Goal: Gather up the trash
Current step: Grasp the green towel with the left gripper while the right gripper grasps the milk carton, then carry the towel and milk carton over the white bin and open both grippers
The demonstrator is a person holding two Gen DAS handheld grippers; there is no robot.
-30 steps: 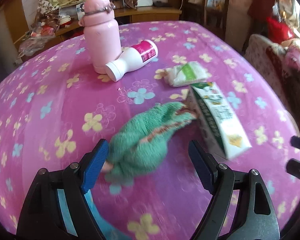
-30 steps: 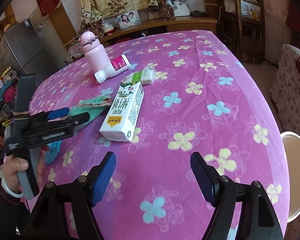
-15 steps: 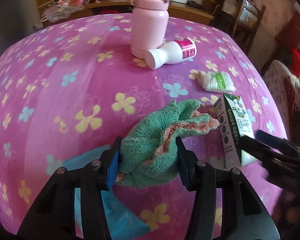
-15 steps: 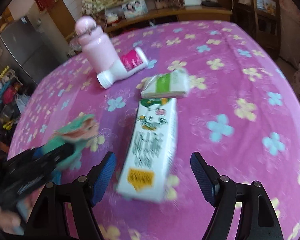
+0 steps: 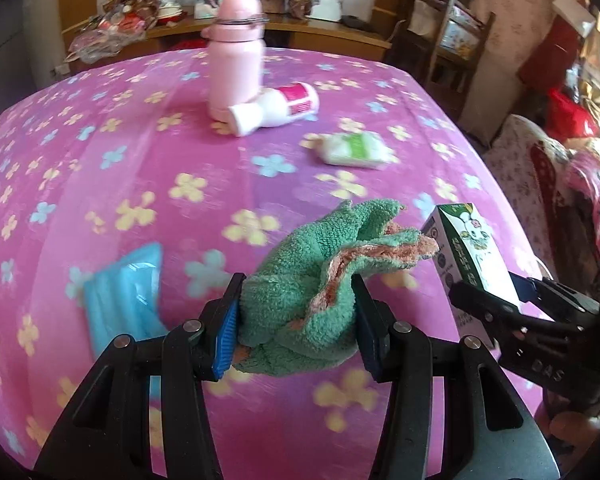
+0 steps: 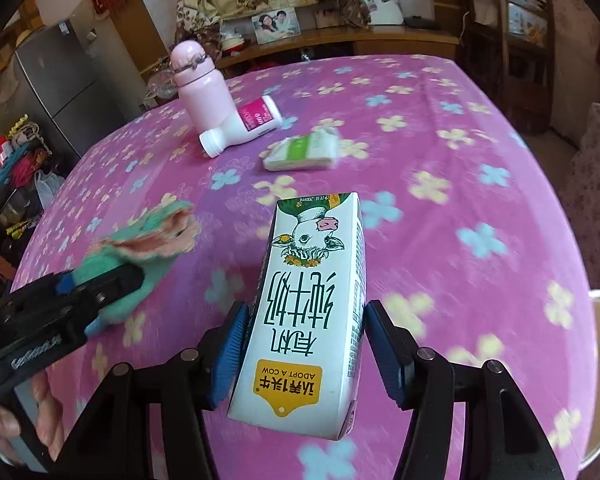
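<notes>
My left gripper (image 5: 296,324) is shut on a crumpled green cloth (image 5: 320,280) and holds it above the pink flowered tablecloth (image 5: 100,184). The cloth also shows in the right wrist view (image 6: 140,248), with the left gripper (image 6: 96,284) around it. My right gripper (image 6: 304,348) is shut on a white milk carton (image 6: 312,304) with a cow print, lifted off the table. The carton also shows in the left wrist view (image 5: 468,256), with the right gripper (image 5: 488,300) on it.
A pink bottle (image 5: 236,68) stands at the back, with a white bottle with a red label (image 5: 276,108) lying against it. A tissue pack (image 5: 352,150) lies to the right of them. A blue plastic pack (image 5: 124,292) lies at the front left. Chairs and a sofa stand beyond the table's right edge.
My left gripper closed on the green cloth and lifted it, baring the blue pack. My right gripper moved over the milk carton, closed on it and raised it.
</notes>
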